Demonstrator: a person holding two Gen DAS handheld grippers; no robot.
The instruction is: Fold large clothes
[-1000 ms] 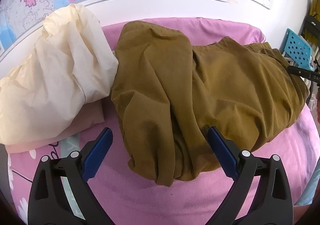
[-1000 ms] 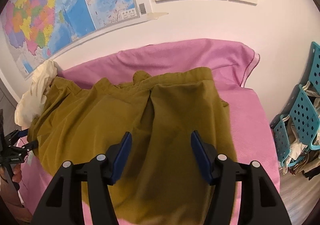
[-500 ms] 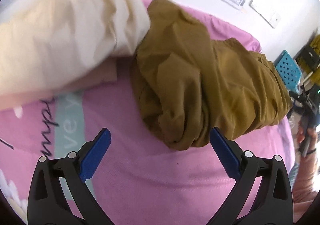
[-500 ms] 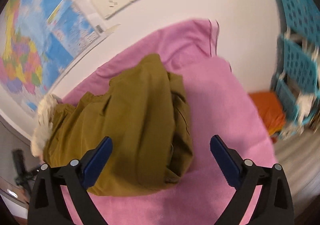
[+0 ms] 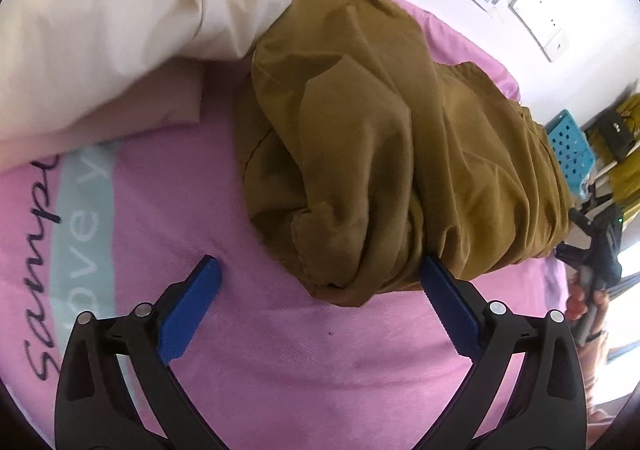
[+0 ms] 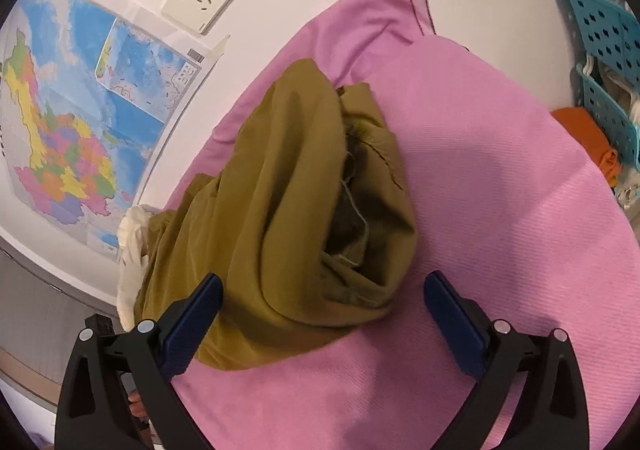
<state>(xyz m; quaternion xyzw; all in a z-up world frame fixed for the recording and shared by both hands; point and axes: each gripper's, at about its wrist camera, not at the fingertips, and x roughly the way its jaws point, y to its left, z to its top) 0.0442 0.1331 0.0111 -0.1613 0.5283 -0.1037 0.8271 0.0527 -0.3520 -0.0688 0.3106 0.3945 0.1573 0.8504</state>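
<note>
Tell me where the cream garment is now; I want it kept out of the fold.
In the left wrist view the cream garment fills the upper left, lying on the pink sheet and touching the olive-brown garment on its right.

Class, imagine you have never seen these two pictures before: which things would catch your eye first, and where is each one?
First, the bunched olive-brown garment heaped mid-bed on the pink bedspread, lying just past the open left tool and open right tool. Next, the cream cloth pile pressed against the garment's far left side. Then the colourful wall map at the left, beside white wall sockets.
</note>
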